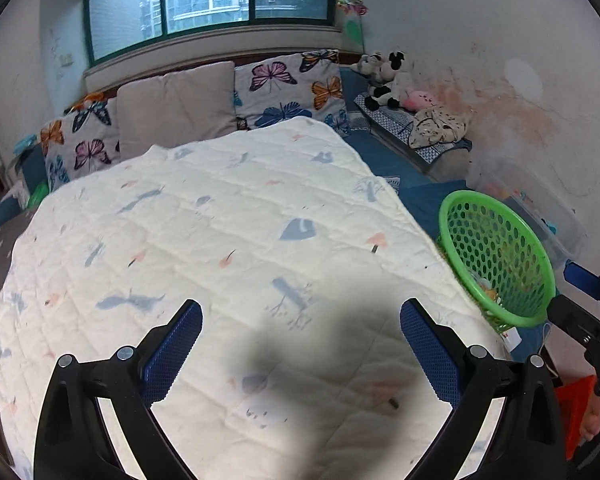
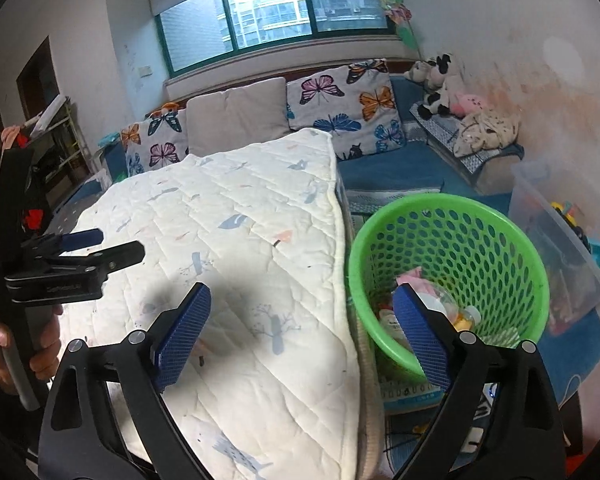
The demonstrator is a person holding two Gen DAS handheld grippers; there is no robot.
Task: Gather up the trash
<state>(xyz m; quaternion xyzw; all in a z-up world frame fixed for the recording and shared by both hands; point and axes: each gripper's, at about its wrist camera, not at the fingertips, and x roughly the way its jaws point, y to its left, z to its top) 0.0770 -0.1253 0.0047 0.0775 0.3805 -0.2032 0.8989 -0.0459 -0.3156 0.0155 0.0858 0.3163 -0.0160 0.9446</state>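
Right wrist view looks down over the right-hand edge of a white quilt (image 2: 236, 248) spread on the bed, its piped hem running from near the lens away toward the butterfly pillows (image 2: 340, 100) under the window (image 2: 276, 12). Just beside that hem stands the green basket (image 2: 496, 216), a round perforated plastic bin, upright with its open mouth facing up and tilted slightly toward the camera; its near wall sits close against the side of the bed. Inside lies the trash (image 2: 440, 304): a clear plastic bottle on its side with its cap toward the right, pink and white scraps, and a small white container, all heaped at the bottom. A clear storage box (image 2: 556, 216) stands close to the basket's right, leaving a narrow strip of blue floor mat (image 2: 572, 344) between them. The right gripper (image 2: 304, 300) hangs over the hem with its blue-padded fingers (image 2: 184, 332) wide apart and nothing between them; one finger overlaps the basket's interior in the picture. Over the quilt to the left, the left gripper (image 2: 112, 246) is seen from the side, held in a hand (image 2: 4, 344). Left wrist view shows the left gripper (image 1: 300, 320) above the quilt (image 1: 220, 220), fingers (image 1: 176, 344) likewise spread and holding nothing, with the basket (image 1: 528, 248) at the bed's right edge.
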